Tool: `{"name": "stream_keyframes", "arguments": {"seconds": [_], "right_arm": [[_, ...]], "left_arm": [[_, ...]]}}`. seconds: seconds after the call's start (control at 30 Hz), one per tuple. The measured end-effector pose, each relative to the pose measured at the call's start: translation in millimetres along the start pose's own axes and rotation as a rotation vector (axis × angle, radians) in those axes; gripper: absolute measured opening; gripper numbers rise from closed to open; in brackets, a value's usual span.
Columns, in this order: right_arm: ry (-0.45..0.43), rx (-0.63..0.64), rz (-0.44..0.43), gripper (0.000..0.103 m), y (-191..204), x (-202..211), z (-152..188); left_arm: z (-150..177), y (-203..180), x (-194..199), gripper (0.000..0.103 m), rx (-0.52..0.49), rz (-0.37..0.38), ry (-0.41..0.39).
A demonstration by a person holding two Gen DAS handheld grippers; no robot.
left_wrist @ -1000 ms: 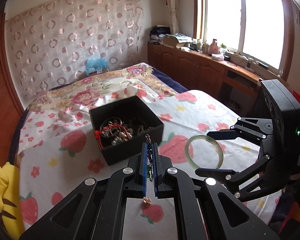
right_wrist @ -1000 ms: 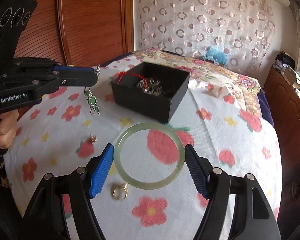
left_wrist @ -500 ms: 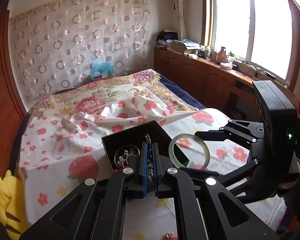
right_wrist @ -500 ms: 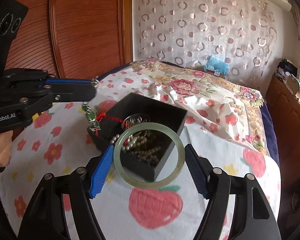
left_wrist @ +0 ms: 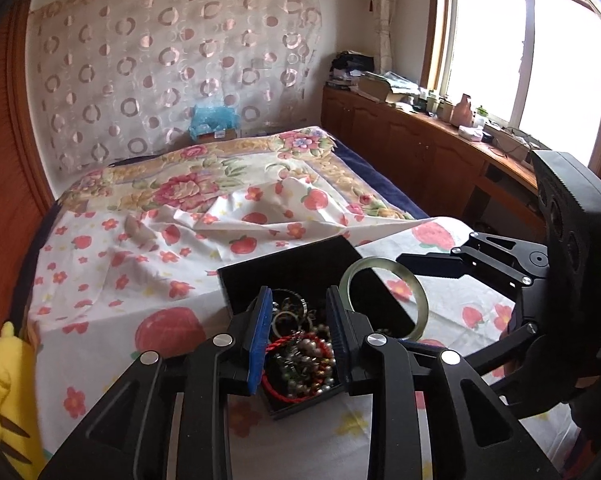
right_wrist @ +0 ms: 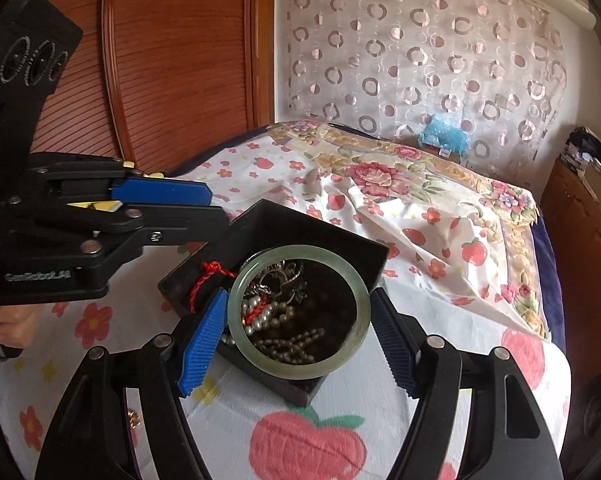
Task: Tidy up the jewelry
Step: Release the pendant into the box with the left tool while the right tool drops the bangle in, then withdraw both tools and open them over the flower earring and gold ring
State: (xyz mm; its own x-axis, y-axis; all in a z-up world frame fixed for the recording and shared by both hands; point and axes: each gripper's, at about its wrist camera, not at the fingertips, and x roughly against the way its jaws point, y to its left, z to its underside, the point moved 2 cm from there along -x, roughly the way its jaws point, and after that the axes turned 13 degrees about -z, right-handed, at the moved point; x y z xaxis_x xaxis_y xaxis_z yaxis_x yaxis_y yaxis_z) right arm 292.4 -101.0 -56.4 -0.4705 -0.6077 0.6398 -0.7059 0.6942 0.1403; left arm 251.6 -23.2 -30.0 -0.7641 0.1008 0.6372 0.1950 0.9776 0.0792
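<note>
A black open box (left_wrist: 288, 268) (right_wrist: 324, 240) sits on the bed, filled with pearl strands, a red cord and metal pieces (left_wrist: 300, 360) (right_wrist: 276, 320). My left gripper (left_wrist: 298, 320) is open and empty, its fingers right above the box's near half; it shows from the side in the right wrist view (right_wrist: 216, 210). My right gripper (right_wrist: 298, 340) is shut on a pale green jade bangle (right_wrist: 298, 312) (left_wrist: 384, 300), held upright over the box. A small gold piece (right_wrist: 133, 419) lies on the sheet at lower left.
The bed carries a white fruit-and-flower sheet (left_wrist: 112, 312) (right_wrist: 440, 232) with wrinkles beyond the box. A yellow plush toy (left_wrist: 0, 392) lies at the bed's left edge. A wooden wardrobe (right_wrist: 172, 60) stands left, low cabinets (left_wrist: 412, 148) under the window right.
My left gripper opened over the box; the green-stone chain it held is gone from its jaws. Both grippers moved closer over the box, the bangle now above it.
</note>
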Motion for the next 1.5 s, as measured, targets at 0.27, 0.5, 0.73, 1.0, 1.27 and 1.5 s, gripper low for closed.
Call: {"name": "stream_keyframes", "arguments": {"seconds": [0.27,0.5,0.73,1.0,1.27,1.5], "right_arm": [[0.006,0.020,-0.002,0.075,3.2,-14.8,-5.1],[-0.002,0.011,-0.001,0.078,4.8,-11.4,-6.4],[-0.040,-0.026,0.014,0.078,13.3,25.4,9.1],[-0.043,-0.045,0.031,0.075,30.4,63.1,40.5],[0.004,-0.061,0.027,0.069,55.5,78.9,79.5],[0.050,-0.072,0.009,0.067,73.2,81.6,110.2]], "left_arm": [[24.8,26.4,8.9,0.027,0.034,-0.050,0.024],[50.3,34.2,19.6,0.027,0.050,-0.066,0.054],[74.6,22.9,41.2,0.027,0.040,-0.051,0.058],[94.1,2.2,62.6,0.027,0.000,-0.031,0.059],[110.5,-7.1,83.1,0.028,-0.026,-0.015,0.063],[119.5,-13.5,85.9,0.029,-0.041,-0.007,0.074]]}}
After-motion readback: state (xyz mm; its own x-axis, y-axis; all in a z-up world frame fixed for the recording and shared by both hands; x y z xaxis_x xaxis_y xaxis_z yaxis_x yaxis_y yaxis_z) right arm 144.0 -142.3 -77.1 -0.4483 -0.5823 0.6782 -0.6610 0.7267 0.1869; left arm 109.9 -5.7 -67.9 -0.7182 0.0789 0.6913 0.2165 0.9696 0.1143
